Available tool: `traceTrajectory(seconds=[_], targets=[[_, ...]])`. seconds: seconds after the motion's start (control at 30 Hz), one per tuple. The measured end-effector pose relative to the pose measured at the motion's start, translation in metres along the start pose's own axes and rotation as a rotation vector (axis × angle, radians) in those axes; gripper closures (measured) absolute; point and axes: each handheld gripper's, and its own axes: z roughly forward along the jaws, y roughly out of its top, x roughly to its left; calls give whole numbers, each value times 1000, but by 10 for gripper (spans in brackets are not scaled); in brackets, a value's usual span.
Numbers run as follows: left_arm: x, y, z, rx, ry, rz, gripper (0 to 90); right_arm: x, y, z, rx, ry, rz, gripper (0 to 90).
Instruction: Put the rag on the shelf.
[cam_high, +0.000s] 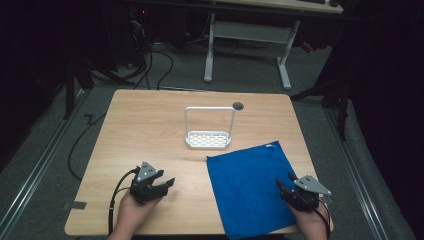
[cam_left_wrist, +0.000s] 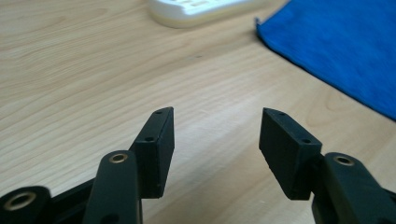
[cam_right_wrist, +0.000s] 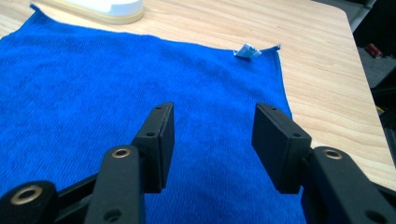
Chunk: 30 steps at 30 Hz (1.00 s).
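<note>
**High view: approach to the cloth, nothing gripped**

Left hand-held gripper (cam_high: 167, 183) rests over bare table (cam_high: 150, 130), jaws spread, empty. Blue cloth (cam_high: 250, 187) lies flat, front-right, just before the white rack (cam_high: 209, 140). My right hand-held gripper (cam_high: 284, 186) hangs over the cloth's right edge, released. Next, I judge: lower onto an edge and pinch.

We see a plain deep blue cloth (cam_high: 250, 187) with a small white tag (cam_right_wrist: 247, 51) beyond our right gripper (cam_right_wrist: 212, 140), whose jaws are black. Ahead of our black left gripper (cam_left_wrist: 217, 149) stands a white rack (cam_high: 208, 131) on the pale wood-grain table (cam_high: 145, 125).
</note>
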Motion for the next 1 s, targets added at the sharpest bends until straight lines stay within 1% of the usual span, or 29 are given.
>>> traceTrajectory(seconds=[0.03,0.07,0.17,0.2,0.33,0.47,0.53,0.6,0.7,0.73,0.87,1.0], targets=[[3,0,1,-2,2,-8,458,0,1,1,-2,-1,5,492],[4,0,2,-1,8,-5,458,-1,1,2,-9,1,12,492],[5,-1,5,18,25,14,456,-4,-1,3,-5,5,35,492],[5,-1,6,20,24,11,456,-5,-2,3,-1,1,42,491],[4,0,7,16,20,12,458,-8,-2,4,-8,4,44,487],[0,0,10,20,17,24,458,-9,-3,2,-2,9,42,483],[-3,0,11,26,11,34,458,-9,-4,2,-2,13,51,480],[-7,0,12,28,3,41,458,-10,-3,3,-2,16,51,476],[-14,1,14,29,-14,61,459,-8,-3,3,2,17,51,474],[-18,2,15,28,-21,65,460,-8,-3,3,4,17,49,474],[-32,5,23,42,-50,106,497,-8,-4,2,10,17,38,471],[-46,8,30,42,-80,135,516,-9,-7,-1,13,14,41,472]])
